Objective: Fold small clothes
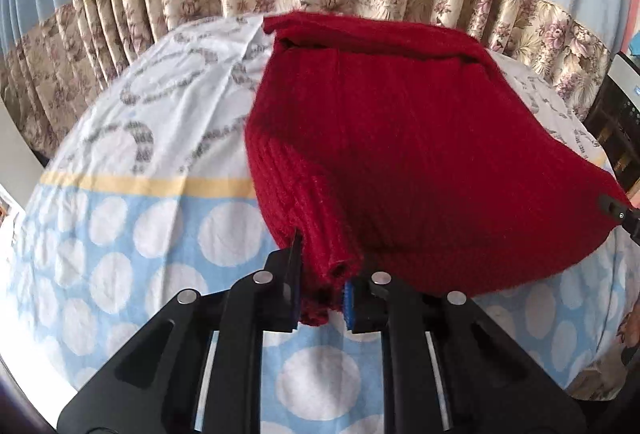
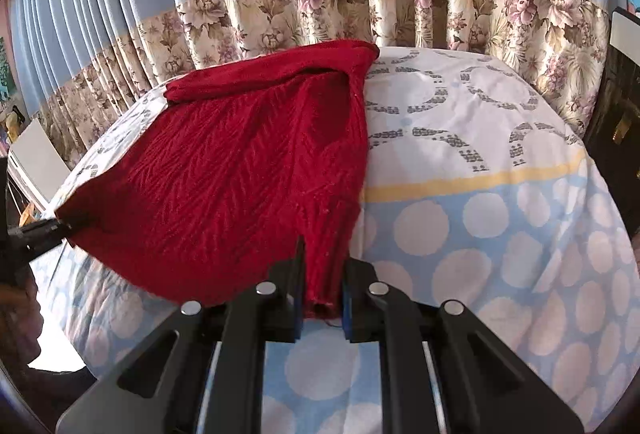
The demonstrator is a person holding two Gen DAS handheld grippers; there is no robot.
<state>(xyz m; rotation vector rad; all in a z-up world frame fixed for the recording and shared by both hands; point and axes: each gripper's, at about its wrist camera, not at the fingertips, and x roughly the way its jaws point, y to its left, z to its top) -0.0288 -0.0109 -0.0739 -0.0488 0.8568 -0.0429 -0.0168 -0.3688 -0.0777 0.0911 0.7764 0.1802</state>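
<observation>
A red knitted garment [image 1: 400, 138] lies on a bed, its near hem lifted off the sheet and stretched between both grippers. My left gripper [image 1: 325, 272] is shut on the ribbed hem corner at the garment's left end. At the right edge of the left wrist view, the right gripper [image 1: 616, 212] pinches the other corner. In the right wrist view the same garment [image 2: 224, 170] spreads to the left, and my right gripper [image 2: 323, 274] is shut on its ribbed corner. The left gripper [image 2: 44, 230] holds the far left corner there.
The bed sheet [image 1: 160, 114] is white with grey arcs at the back, with a yellow stripe and a blue dotted band [image 2: 480, 226] in front. A floral-bordered blue curtain [image 2: 360, 2] hangs close behind the bed. Dark furniture [image 2: 616, 114] stands at the right.
</observation>
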